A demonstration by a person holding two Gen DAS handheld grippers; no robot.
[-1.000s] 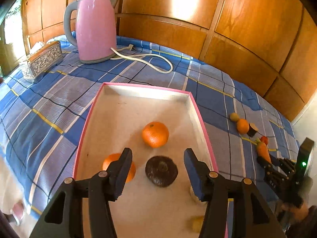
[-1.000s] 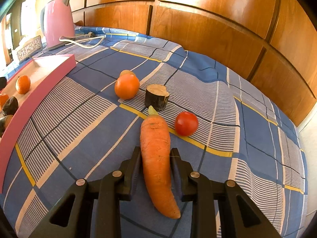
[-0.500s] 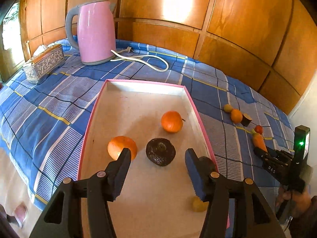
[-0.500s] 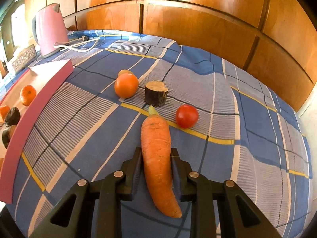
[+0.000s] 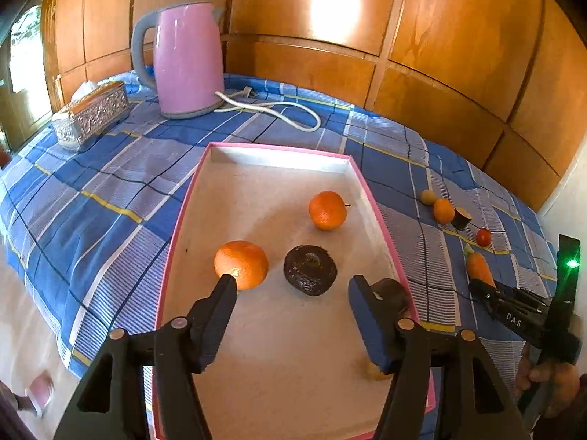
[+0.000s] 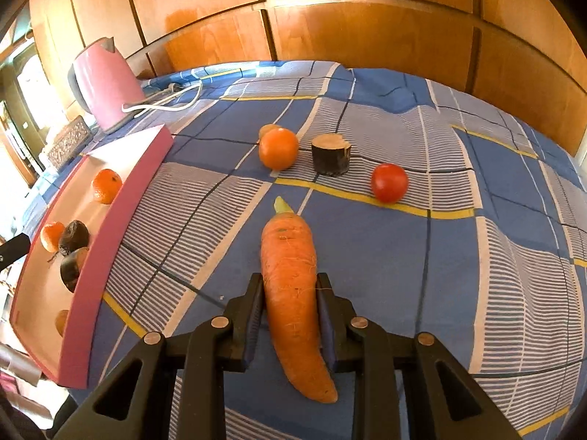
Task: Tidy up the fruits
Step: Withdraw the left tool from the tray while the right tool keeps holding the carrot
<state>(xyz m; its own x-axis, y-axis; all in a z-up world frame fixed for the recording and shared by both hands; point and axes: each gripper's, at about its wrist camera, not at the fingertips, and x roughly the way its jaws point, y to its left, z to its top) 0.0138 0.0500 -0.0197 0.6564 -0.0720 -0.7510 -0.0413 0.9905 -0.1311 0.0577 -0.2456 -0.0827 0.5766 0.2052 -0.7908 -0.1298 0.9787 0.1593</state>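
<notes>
My right gripper (image 6: 290, 289) is shut on a carrot (image 6: 291, 293) and holds it above the blue checked cloth; the carrot also shows in the left wrist view (image 5: 480, 268). Beyond it lie an orange (image 6: 278, 148), a small yellow fruit (image 6: 267, 130) behind that, a dark cut stump (image 6: 331, 154) and a tomato (image 6: 389, 182). A pink-rimmed tray (image 5: 370, 198) holds two oranges (image 5: 327, 209) (image 5: 241, 264) and a dark round fruit (image 5: 310, 270). My left gripper (image 5: 291, 289) is open and empty above the tray's near half.
A pink kettle (image 5: 185, 60) with a white cord (image 5: 279, 110) stands at the back of the cloth. A silver tissue box (image 5: 93, 113) sits to its left. Wood panelling (image 5: 440, 55) closes the far side. The cloth's edge drops off at the left.
My left gripper has drawn back and up from the tray, still open. My right gripper has lifted and tilted with the carrot in it.
</notes>
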